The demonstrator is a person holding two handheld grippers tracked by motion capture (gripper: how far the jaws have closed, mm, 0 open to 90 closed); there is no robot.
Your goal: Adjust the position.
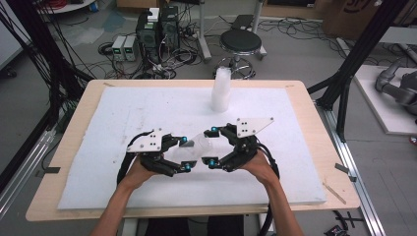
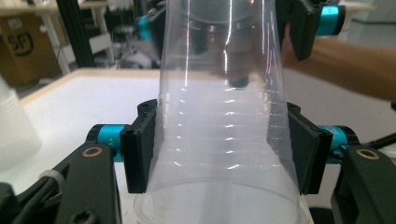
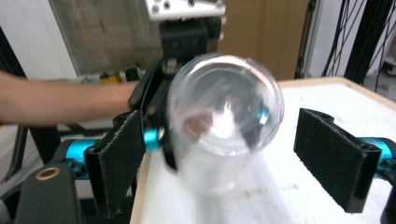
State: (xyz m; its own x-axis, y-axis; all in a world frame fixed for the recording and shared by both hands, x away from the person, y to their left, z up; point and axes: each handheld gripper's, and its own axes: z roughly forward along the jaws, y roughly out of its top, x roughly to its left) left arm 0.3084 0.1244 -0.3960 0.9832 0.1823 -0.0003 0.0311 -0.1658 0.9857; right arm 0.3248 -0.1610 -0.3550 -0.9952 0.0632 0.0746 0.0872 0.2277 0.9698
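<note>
A clear plastic cup hangs sideways over the white mat, between my two grippers. My left gripper is shut on it. In the left gripper view both pads press the cup's ribbed wall near its rim. My right gripper faces it from the right and is open. In the right gripper view the cup's round base points at the camera between the wide-apart pads, touching neither. The left gripper's body and a forearm sit behind the cup.
A stack of clear cups stands upright at the mat's far middle, seen also as the stack at the left edge of the left gripper view. The wooden table's rim frames the mat. A stool and cabling lie beyond.
</note>
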